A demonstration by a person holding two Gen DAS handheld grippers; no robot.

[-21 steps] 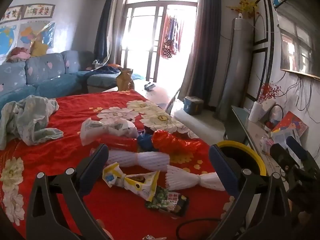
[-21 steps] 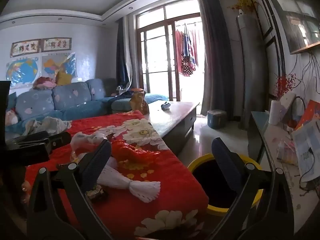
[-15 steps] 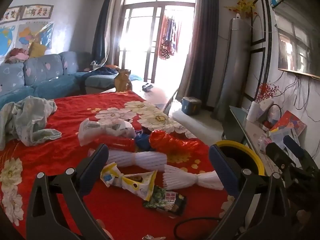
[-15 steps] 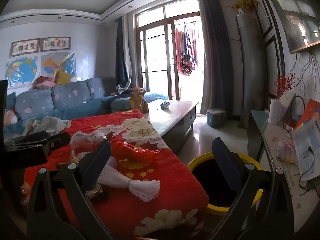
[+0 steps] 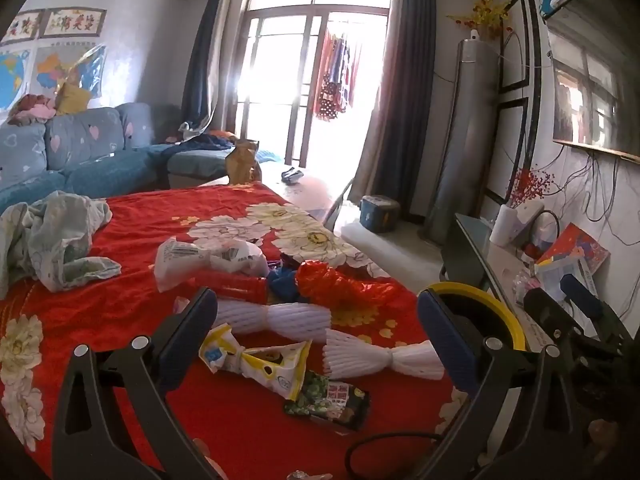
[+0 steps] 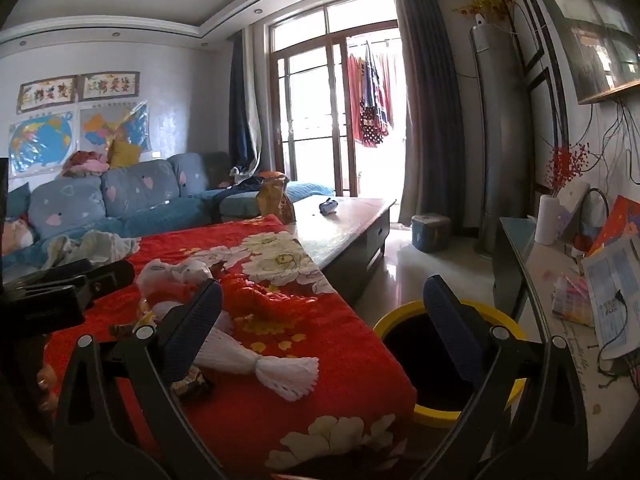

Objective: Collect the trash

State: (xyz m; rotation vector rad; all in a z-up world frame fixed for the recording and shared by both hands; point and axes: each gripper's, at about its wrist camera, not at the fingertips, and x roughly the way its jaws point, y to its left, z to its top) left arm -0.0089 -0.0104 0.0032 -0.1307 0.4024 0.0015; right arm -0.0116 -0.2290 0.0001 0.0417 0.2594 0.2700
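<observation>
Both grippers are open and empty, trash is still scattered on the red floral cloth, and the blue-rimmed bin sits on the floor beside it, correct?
Not quite: the round bin's rim is yellow, not blue, as the right wrist view shows. The rest holds: left gripper and right gripper are open and empty, with trash on the red floral cloth.

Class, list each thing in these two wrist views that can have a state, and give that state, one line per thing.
left gripper: open, empty
right gripper: open, empty
yellow-rimmed trash bin: uncovered, upright on the floor
yellow snack wrapper: torn open, lying on the red cloth
white foam net: cinched in the middle, lying flat
balcony door: open
</observation>
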